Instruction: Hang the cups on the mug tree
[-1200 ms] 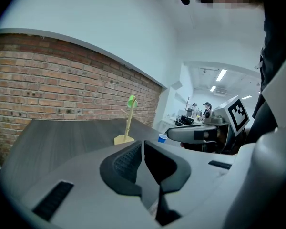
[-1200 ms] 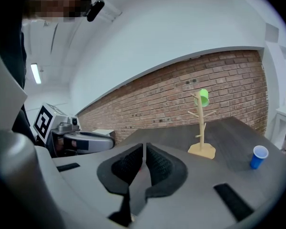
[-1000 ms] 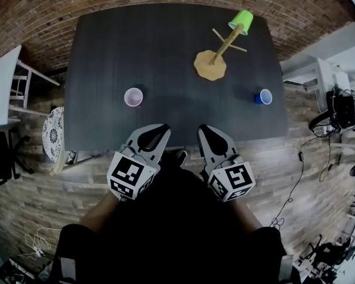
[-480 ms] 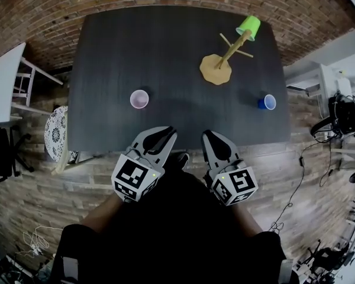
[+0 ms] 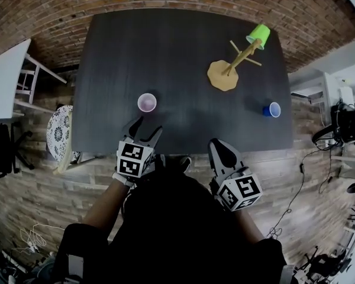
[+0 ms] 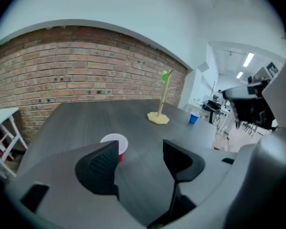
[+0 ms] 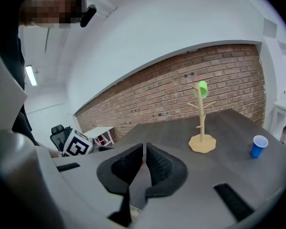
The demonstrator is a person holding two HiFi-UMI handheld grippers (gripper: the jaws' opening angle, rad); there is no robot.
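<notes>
Left gripper (image 5: 147, 125), fingers just been opening wide with nothing between, is lining up on the cup (image 5: 147, 102) left of the mug tree (image 5: 225, 74); right gripper (image 5: 219, 144) is idling, fingers closed and empty.

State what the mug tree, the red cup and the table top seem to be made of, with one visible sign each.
Mug tree: probably bare wood; pale tan, matte, peg branches.
Red cup: likely thin plastic; red outside, white inside, smooth.
Table top: maybe stained wood or laminate; dark, matte, faint grain streaks.
</notes>
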